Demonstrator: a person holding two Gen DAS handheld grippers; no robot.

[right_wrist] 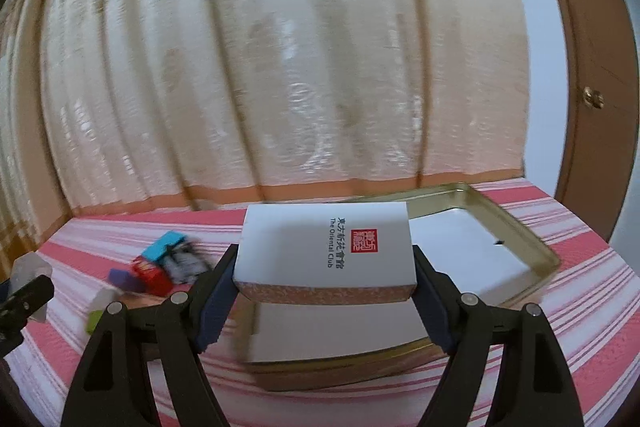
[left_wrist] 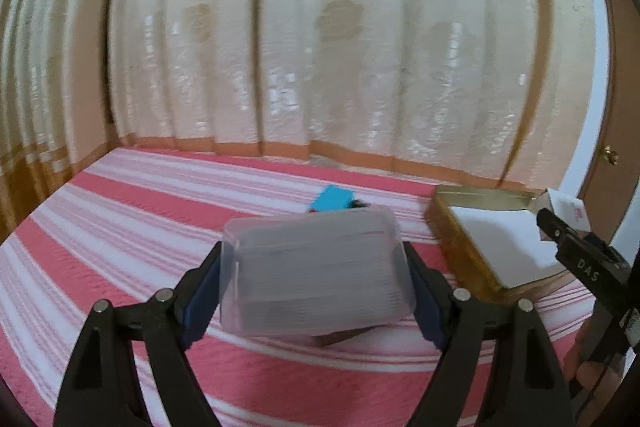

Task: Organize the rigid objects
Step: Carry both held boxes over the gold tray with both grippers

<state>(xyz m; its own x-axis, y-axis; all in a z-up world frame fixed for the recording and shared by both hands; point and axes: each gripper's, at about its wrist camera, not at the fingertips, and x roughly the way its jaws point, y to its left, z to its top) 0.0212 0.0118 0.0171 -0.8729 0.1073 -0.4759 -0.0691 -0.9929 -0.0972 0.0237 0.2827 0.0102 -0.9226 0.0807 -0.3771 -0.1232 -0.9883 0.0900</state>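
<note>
1. Holding 2 things above a striped bed (left_wrist: pixel 120 211): left gripper (left_wrist: pixel 316 287) fingers clamp a clear plastic box (left_wrist: pixel 316 275); right gripper (right_wrist: pixel 324 287) fingers clamp a white card box (right_wrist: pixel 326 251).
2. Gold tin tray (right_wrist: pixel 540 247), far right, looks empty; nothing sorted yet.
3. Small coloured boxes (right_wrist: pixel 160 263) lie loose, far left.
</note>
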